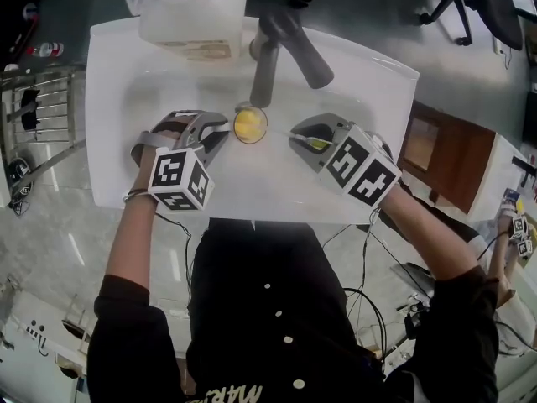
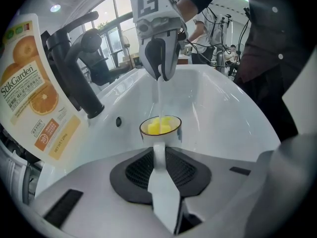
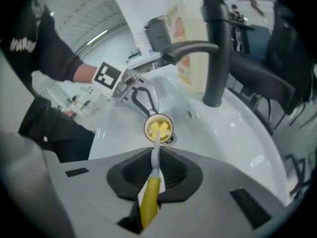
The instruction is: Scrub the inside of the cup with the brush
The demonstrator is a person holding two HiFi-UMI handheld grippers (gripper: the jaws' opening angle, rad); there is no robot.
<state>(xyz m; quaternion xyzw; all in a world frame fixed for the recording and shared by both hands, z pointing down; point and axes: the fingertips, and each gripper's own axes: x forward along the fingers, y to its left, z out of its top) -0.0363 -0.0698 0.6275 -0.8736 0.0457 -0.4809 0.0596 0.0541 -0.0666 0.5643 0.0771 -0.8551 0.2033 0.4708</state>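
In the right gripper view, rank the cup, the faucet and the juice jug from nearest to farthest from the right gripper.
1. The cup, straight ahead of the right gripper, at the tip of the brush it holds.
2. The faucet, farther back, to the right.
3. The juice jug, behind the faucet at the sink's back edge.

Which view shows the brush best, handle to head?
The right gripper view: the brush runs whole from clamped yellow handle to yellow head in the cup. The left gripper view shows only head and white shaft; the head view, little beyond yellow in the cup.
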